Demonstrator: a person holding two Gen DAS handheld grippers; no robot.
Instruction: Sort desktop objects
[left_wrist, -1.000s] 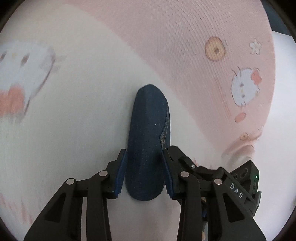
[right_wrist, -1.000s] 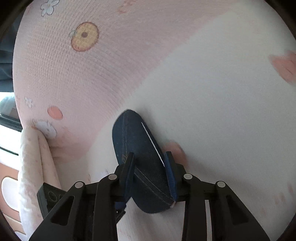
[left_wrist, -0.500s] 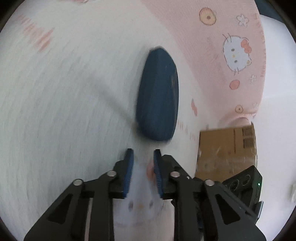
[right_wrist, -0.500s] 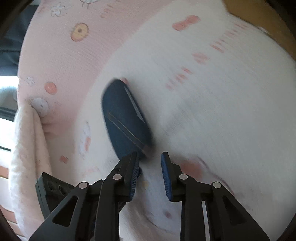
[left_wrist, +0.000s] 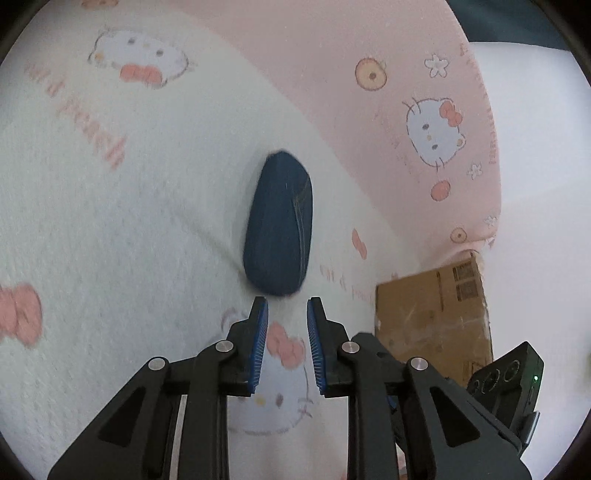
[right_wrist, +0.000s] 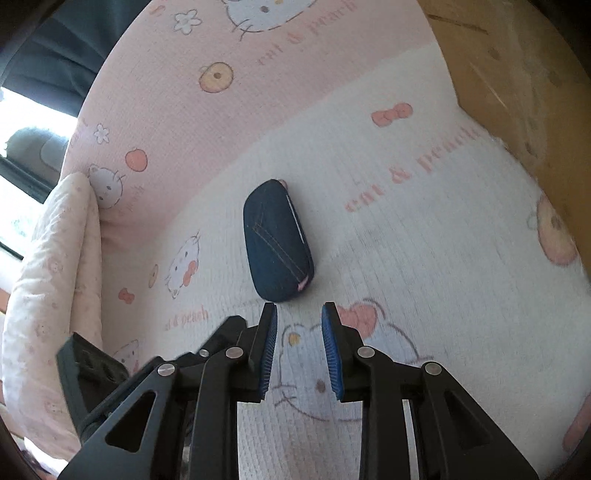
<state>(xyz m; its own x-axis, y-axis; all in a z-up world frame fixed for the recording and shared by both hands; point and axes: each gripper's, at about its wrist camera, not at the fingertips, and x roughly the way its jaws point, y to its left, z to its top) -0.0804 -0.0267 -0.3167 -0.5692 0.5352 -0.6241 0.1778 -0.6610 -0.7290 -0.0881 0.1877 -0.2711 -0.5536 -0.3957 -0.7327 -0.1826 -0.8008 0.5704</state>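
A dark blue denim case lies flat on a white and pink cartoon-cat blanket. My left gripper hovers just short of the case's near end. Its jaws are opening a little, with only blanket showing between the blue pads. In the right wrist view the same case lies just beyond my right gripper. That gripper's jaws stand a narrow gap apart, also with nothing between them. Neither gripper touches the case.
A brown cardboard box stands at the blanket's edge, right of the left gripper, and fills the upper right corner of the right wrist view. A padded pink bolster borders the blanket on the left. The blanket's pink band lies beyond the case.
A second ago both grippers had the case between their pads. Both have let go and pulled back, so the case now lies free ahead of the fingertips. Both sets of jaws stand narrower.
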